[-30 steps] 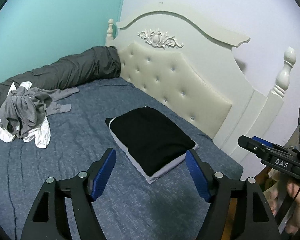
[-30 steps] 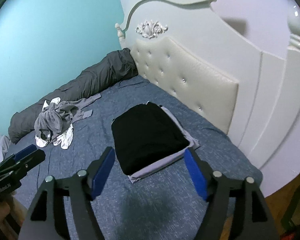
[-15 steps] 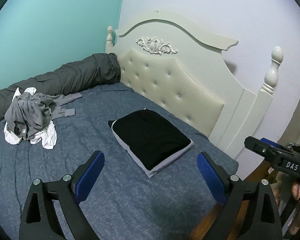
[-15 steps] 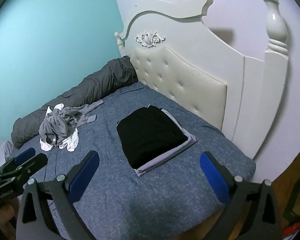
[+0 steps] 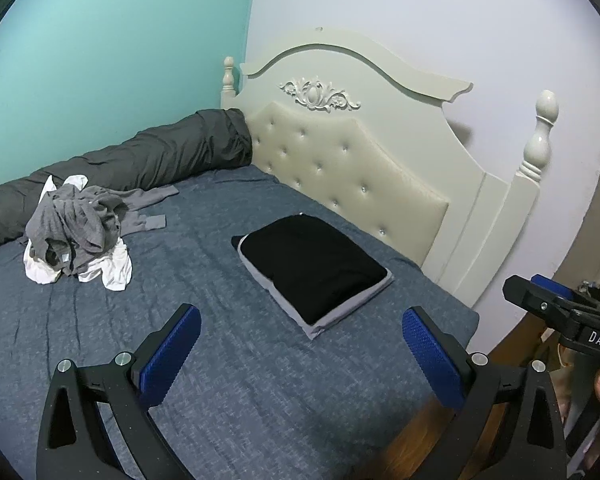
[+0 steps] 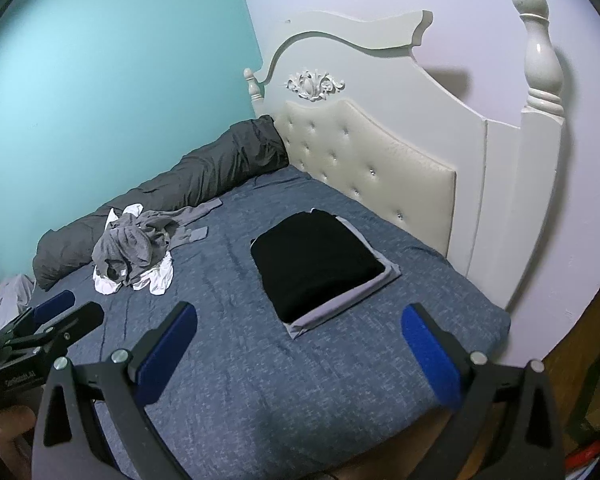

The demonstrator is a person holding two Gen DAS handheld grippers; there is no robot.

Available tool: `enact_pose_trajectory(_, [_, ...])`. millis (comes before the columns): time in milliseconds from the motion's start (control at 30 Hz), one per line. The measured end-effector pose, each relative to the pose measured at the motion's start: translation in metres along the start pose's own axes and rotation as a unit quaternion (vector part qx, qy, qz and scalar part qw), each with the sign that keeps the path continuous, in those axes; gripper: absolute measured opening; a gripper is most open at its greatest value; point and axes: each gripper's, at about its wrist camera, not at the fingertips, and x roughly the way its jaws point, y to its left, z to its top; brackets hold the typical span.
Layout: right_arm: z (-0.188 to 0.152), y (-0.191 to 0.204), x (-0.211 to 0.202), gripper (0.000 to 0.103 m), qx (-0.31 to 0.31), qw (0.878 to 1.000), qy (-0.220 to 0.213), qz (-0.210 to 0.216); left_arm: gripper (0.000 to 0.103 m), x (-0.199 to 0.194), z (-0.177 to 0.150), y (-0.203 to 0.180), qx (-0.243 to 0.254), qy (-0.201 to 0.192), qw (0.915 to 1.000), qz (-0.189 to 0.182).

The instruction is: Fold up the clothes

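Note:
A folded stack (image 5: 312,266) (image 6: 316,258), a black garment on a grey one, lies on the blue bed (image 5: 220,360) near the headboard. A crumpled pile of grey and white clothes (image 5: 76,228) (image 6: 134,246) sits further left, beside the dark roll. My left gripper (image 5: 300,314) hovers over the bed's near part, short of the stack; its jaws are opening and nothing is between them. My right gripper (image 6: 299,311) stands open and empty, just as far back from the stack.
A cream tufted headboard (image 5: 360,168) with posts closes the bed's right side. A dark grey rolled duvet (image 5: 140,160) runs along the teal wall. Wooden floor (image 5: 420,432) shows past the bed's near corner. A hand holds the other gripper's frame (image 5: 560,316) at the right edge.
Both grippers have pulled back and up from the folded stack, which now looks smaller and farther. Both pairs of jaws have spread wider. The clothes have not moved.

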Motion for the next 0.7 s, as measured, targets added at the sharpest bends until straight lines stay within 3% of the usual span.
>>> enact_pose_trajectory(700, [-0.029, 0.017, -0.029, 0.102, 0.001, 1.000, -0.014, 0.012, 0.103, -0.038, -0.019, -0.006, 0.001, -0.012, 0.9998, -0.016])
